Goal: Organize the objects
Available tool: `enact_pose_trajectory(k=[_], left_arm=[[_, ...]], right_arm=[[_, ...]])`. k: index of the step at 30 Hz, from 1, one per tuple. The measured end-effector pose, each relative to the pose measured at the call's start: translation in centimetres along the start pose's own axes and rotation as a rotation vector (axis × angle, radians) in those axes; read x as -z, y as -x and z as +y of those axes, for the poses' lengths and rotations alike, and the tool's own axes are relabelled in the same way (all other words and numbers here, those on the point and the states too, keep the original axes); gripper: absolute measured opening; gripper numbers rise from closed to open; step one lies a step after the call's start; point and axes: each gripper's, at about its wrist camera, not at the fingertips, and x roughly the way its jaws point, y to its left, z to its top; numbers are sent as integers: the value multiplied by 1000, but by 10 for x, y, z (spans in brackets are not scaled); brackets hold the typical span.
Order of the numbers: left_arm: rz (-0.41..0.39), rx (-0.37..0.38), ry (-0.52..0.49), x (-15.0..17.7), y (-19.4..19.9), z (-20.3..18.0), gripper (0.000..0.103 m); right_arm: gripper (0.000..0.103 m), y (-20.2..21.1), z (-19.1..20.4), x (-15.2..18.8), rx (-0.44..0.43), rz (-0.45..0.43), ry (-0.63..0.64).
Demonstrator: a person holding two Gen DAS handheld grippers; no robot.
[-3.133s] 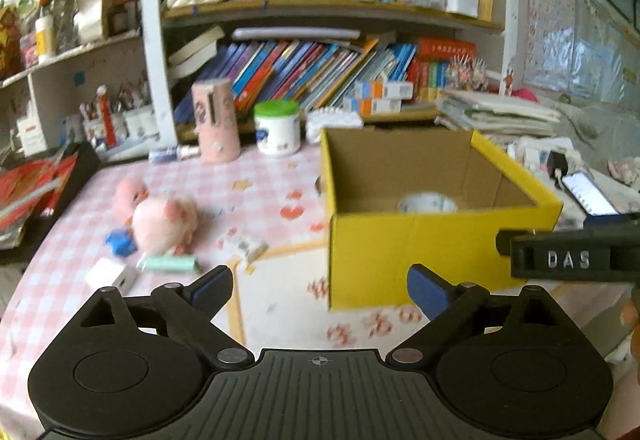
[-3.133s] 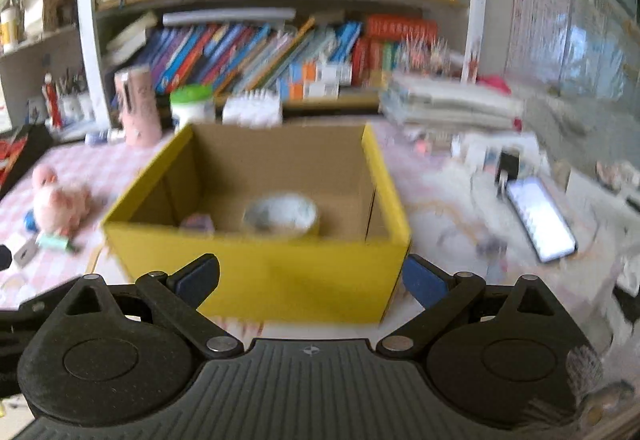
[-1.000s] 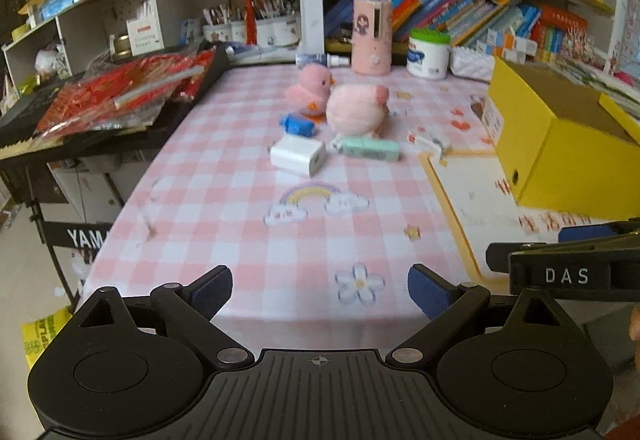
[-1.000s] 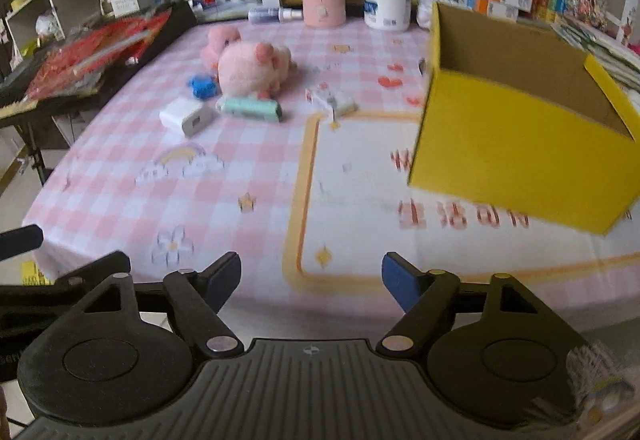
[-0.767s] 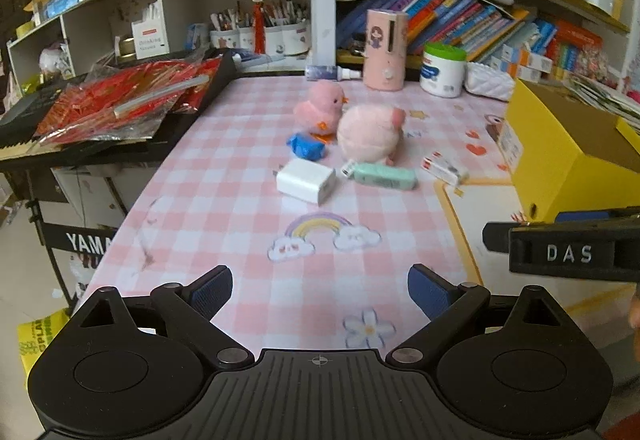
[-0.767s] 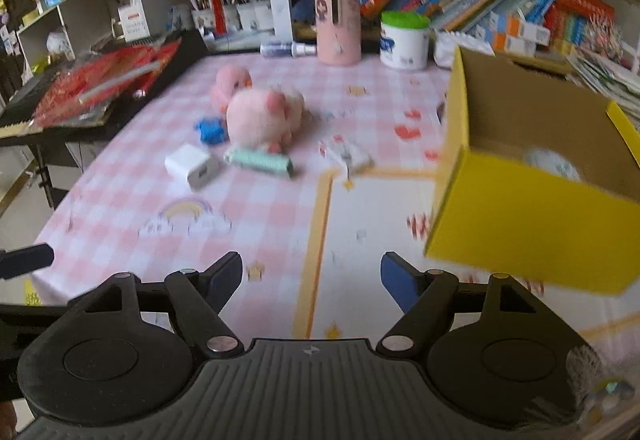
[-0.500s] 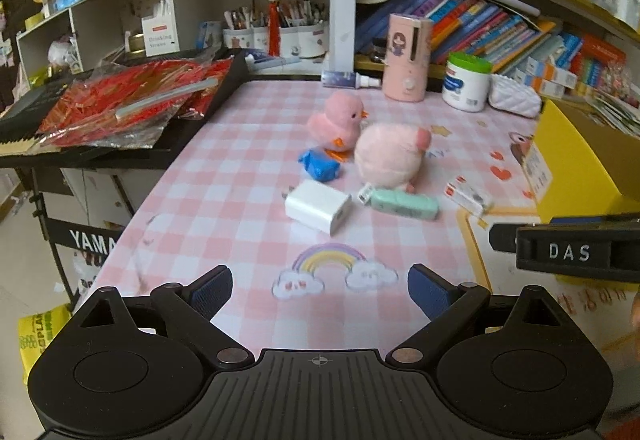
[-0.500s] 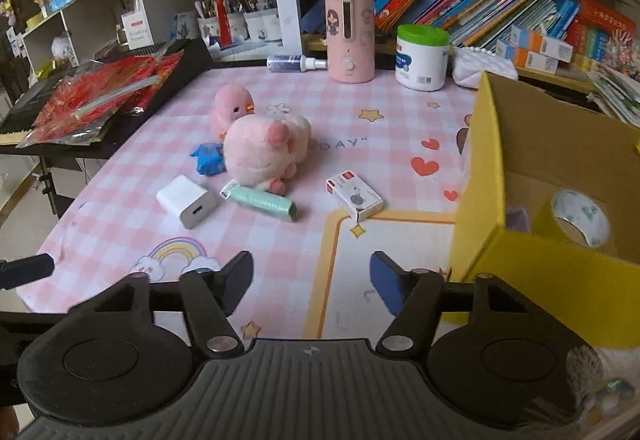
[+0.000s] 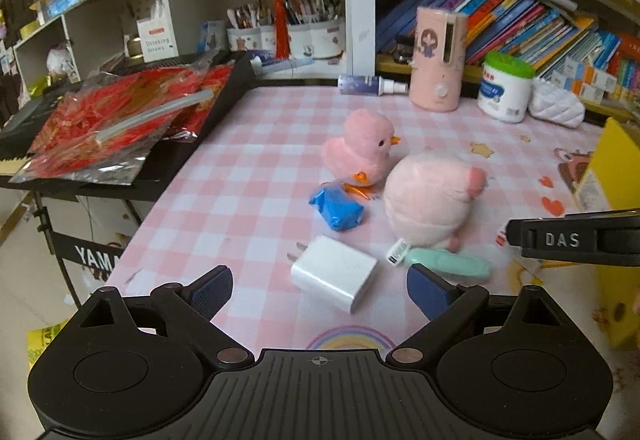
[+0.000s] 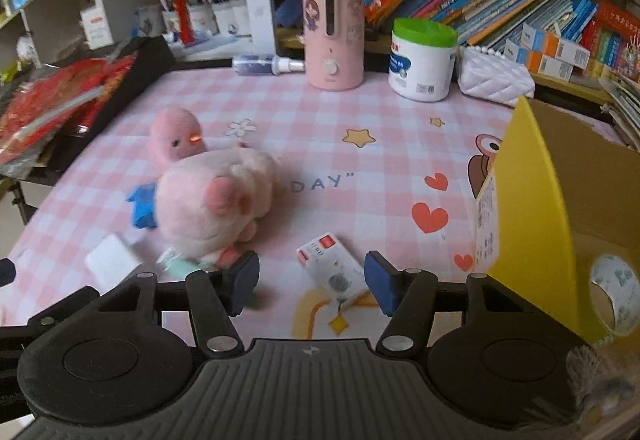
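Observation:
My left gripper (image 9: 319,286) is open and empty, with the white charger (image 9: 333,273) lying between its fingertips on the pink checked cloth. Beyond it are a blue wrapped item (image 9: 338,207), a pink chick plush (image 9: 362,148), a pink pig plush (image 9: 430,200) and a mint green stick (image 9: 444,264). My right gripper (image 10: 312,282) is open and empty, with a small white and red box (image 10: 331,266) between its fingertips. The pig plush (image 10: 214,200) lies to its left. The yellow cardboard box (image 10: 532,224) stands at the right, with a tape roll (image 10: 612,294) inside.
A pink humidifier (image 10: 333,30), a white jar with a green lid (image 10: 422,60), a spray bottle (image 10: 266,63) and a white quilted pouch (image 10: 494,76) stand at the back of the table. Red packets (image 9: 116,122) lie on a black keyboard at the left. Bookshelves rise behind.
Both grippers have moved forward over the table toward the small items. The charger now lies between the left fingertips and the small box between the right ones. The right jaws have narrowed a little.

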Motion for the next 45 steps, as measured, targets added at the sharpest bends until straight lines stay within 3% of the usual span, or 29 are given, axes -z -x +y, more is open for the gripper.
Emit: enact_pose_trajectory(k=[10,12,16,18,21,24,37,45], left_arm=[[84,-17,-32,-5,-52,-9,94],[104,-18,-29,-4,-59,-9,90],[123,-16,-6,-3,-67,-8,88],[125,-10,13,-4,-68,-7,84],[121,21,32,-5,-67,-6,65],[130,15,35,-7,-65,-7,65],[45,34,163,-8,-3,15,64],[-11,98,166,-7,36,16,64]], right_arm=[[58,-42,-9,-4,23,111,-8],[59,-49,-11,-3,19,136,-12],[57,-52,-11,-3,8,134,8],[47,-52,-11,-2,11,125,12],[31,-52,-11,-2,9,109,30],[28,-51,-12,-3,-5,107,36],[28,-9,-6,-10,-128,25,29],[28,29,-7,-1,-156,-6,46]])
